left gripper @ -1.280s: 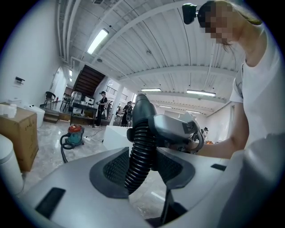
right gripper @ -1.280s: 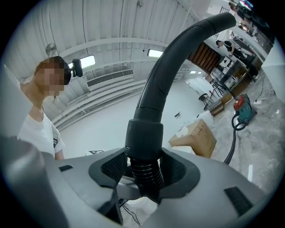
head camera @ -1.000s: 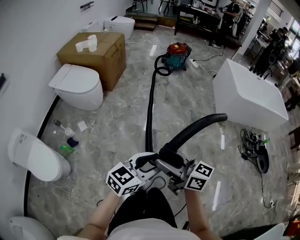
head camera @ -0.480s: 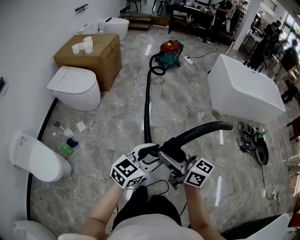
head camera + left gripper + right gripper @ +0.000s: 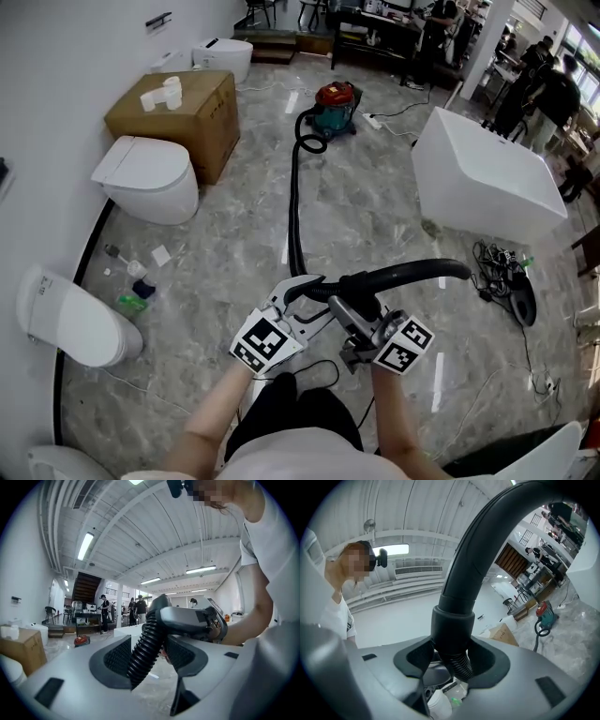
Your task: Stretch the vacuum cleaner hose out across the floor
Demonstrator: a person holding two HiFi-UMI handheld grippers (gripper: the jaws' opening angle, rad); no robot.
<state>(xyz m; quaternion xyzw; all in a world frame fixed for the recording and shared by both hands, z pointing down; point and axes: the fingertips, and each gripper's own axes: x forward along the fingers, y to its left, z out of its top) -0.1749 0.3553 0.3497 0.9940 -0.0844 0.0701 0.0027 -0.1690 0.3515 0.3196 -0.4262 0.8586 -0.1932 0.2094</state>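
A red and teal vacuum cleaner (image 5: pixel 336 105) stands far up the floor. Its black ribbed hose (image 5: pixel 295 220) runs in a nearly straight line down to my grippers. My left gripper (image 5: pixel 300 287) has the hose (image 5: pixel 143 656) between its jaws, which have just been opening; a gap shows beside the right pad. My right gripper (image 5: pixel 341 307) is shut on the hose's smooth black cuff (image 5: pixel 452 625), pads against both its sides. From the cuff a curved rigid tube (image 5: pixel 422 272) reaches out to the right.
Two white toilets (image 5: pixel 150 178) (image 5: pixel 70 319) and a cardboard box (image 5: pixel 178 117) line the left wall, with small bottles (image 5: pixel 136 286) on the floor between them. A white bathtub (image 5: pixel 483 178) stands right, a cable tangle (image 5: pixel 506 286) below it. People (image 5: pixel 553 94) stand at the back.
Both grippers have shifted slightly up and right in the head view. The left one has rolled. The rigid tube's free end has swung lower and further right, lying more level.
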